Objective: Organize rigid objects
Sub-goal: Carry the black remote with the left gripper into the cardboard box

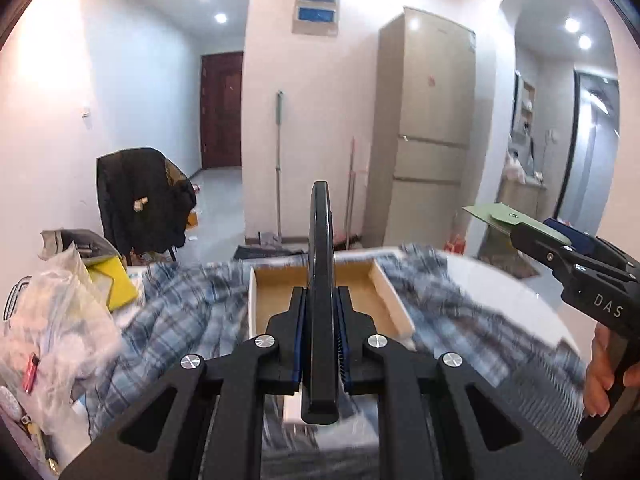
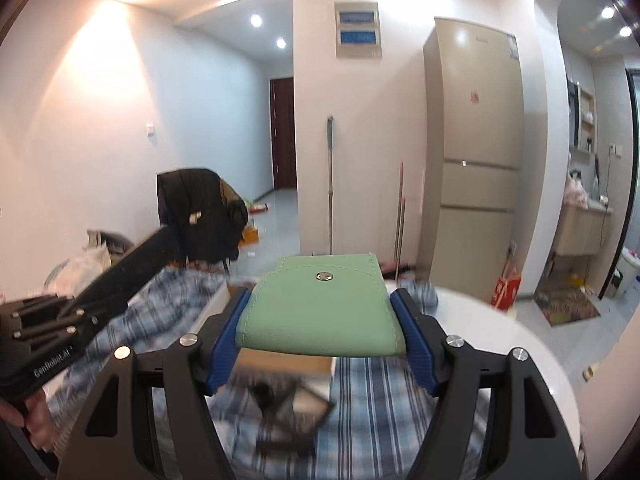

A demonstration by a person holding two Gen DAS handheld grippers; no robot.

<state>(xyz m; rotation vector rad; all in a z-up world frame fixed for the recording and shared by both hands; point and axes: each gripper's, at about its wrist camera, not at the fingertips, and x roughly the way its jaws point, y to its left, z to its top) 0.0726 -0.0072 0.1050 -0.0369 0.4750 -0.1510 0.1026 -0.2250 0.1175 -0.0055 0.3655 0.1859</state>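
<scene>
My left gripper [image 1: 321, 294] is shut on a thin black flat object [image 1: 320, 232], which stands edge-on between the blue pads and sticks out well past the fingertips. Below it an open box [image 1: 392, 292] with white walls and a brown inside lies on the plaid cloth [image 1: 180, 320]. My right gripper [image 2: 320, 300] is shut on a green leather pouch [image 2: 320, 312] with a metal snap, held flat across its width. In the left wrist view the right gripper [image 1: 532, 232] hangs at the right with the green pouch [image 1: 496, 214]. In the right wrist view the left gripper [image 2: 86, 316] carries the black object [image 2: 140, 260] at the left.
Plastic bags [image 1: 52, 320] and a yellow item [image 1: 116, 280] crowd the table's left side. The white round table [image 1: 500, 280] shows bare at the right. A blurred dark frame [image 2: 296, 404] lies on the cloth under the right gripper. A chair with a black jacket [image 1: 140, 196] and a fridge [image 1: 432, 120] stand behind.
</scene>
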